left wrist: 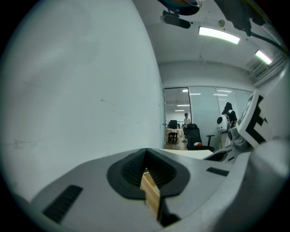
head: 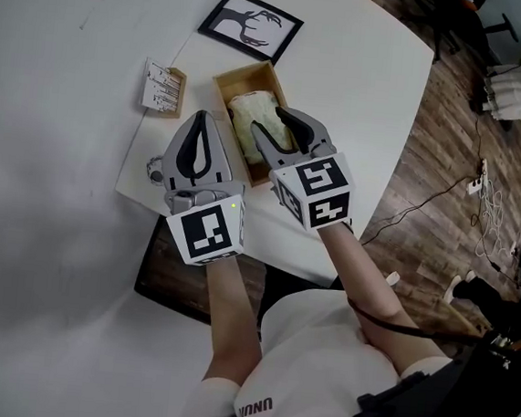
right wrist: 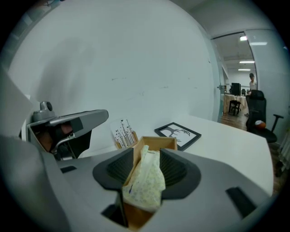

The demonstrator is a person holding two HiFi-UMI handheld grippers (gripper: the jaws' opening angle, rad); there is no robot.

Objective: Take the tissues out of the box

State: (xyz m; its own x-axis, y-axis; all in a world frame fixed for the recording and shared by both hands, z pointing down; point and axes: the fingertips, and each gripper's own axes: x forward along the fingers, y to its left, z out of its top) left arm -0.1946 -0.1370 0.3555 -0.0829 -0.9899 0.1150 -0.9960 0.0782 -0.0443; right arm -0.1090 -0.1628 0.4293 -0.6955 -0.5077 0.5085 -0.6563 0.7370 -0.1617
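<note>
Tissues (head: 253, 120), in a soft, pale, patterned pack, lying lengthwise inside the open wooden box (head: 246, 71) and bulging a little above its rim. Seen end-on in the right gripper view as a crumpled wrapper (right wrist: 145, 181) filling most of the box (right wrist: 156, 142). Probably very light and squashy, with a thin skin that would crease or slide instead of resisting; nothing fragile, but likely to sag or slip from a shallow pinch. Best taken across the raised middle of the pack, deep enough to gather wrapper and contents together, then lifted straight up clear of the walls. Straddling the pack, the right claw (head: 269, 121), released: jaws spread wide to either side of the wrapper (right wrist: 147, 152), no squeeze visible on it. Just to the left, the left claw (head: 203, 120), clenched on a thin edge of pale wood (left wrist: 150, 192), by the look of it the box's wall, presumably to steady it against the pull. Beyond the box on the white surface (head: 365, 76), a small holder of printed cards (head: 162, 86) just beside it and a black framed picture (head: 251, 25) near its far end.
</note>
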